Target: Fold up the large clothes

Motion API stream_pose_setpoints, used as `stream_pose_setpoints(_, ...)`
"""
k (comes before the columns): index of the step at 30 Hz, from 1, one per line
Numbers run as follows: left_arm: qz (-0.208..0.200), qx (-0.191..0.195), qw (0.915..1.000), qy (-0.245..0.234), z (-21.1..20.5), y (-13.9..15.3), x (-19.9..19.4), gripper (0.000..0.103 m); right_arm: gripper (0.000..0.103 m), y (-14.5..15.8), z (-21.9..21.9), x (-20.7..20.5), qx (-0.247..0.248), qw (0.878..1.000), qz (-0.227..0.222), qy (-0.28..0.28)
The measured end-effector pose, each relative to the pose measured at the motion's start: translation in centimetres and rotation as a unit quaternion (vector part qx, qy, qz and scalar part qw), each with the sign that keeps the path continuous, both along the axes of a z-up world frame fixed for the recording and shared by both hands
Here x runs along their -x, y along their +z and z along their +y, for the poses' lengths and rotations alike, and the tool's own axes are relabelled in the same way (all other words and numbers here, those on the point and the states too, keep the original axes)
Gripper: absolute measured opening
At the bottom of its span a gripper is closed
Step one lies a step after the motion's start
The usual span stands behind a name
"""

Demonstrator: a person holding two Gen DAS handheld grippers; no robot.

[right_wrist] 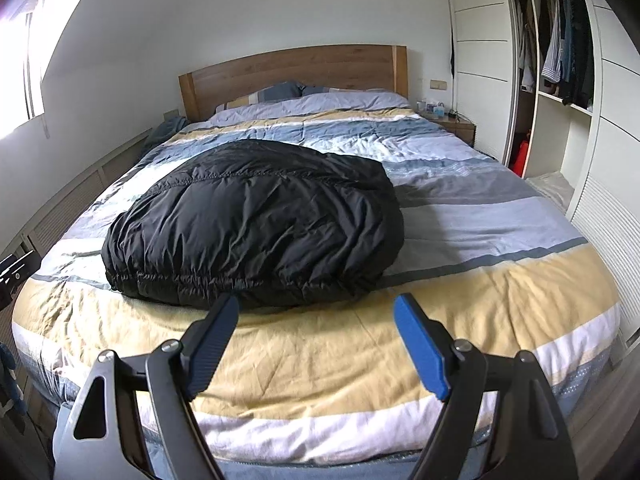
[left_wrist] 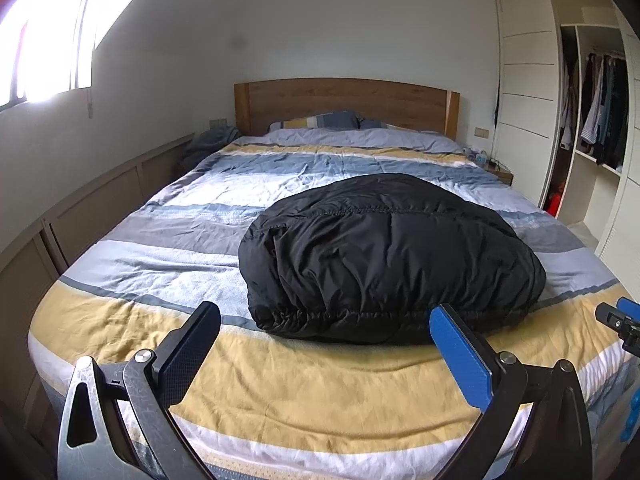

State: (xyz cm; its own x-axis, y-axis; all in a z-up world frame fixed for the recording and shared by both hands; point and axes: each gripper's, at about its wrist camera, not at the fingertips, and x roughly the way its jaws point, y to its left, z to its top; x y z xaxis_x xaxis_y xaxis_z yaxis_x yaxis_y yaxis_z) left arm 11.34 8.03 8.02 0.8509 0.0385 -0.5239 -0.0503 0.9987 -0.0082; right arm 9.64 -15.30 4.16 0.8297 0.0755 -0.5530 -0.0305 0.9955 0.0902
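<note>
Striped bedding point(left_wrist: 132, 320) in yellow, white and blue spreads under both sets of tongs, the left tongs point(left_wrist: 324, 344) and right tongs point(right_wrist: 316, 336) each spread wide and holding nothing, hovering short of the foot-end of the bed. Just beyond their tips lies a puffy black jacket point(left_wrist: 384, 256), bundled into a rounded mound, with the wooden headboard point(left_wrist: 344, 100) far behind. Its slick, air-filled padding could slip a shallow pinch or spring open once folded.

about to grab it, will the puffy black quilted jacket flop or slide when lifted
The puffy black quilted jacket will probably sag and unfold: it lies as a soft, creased mound. Its sheen suggests slippery fabric. Likely light for its bulk, since it barely dents the striped duvet.
</note>
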Motion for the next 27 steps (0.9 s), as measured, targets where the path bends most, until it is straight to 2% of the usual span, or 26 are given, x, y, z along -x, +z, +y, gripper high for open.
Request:
stream_pose_setpoints(16, -0.043, -0.033, 0.9985, 0.010, -1.5, 1.1, 4.4, 0.102, 0.079, -0.9, -0.5, 3.1, 0.000, 1.000, -0.005, -0.002)
stream_pose_setpoints(27, -0.040, -0.039, 0.9983, 0.015, -1.9, 0.5, 5.1, 0.102, 0.079, -1.5, -0.3, 3.6, 0.012, 1.000, 0.000, -0.002)
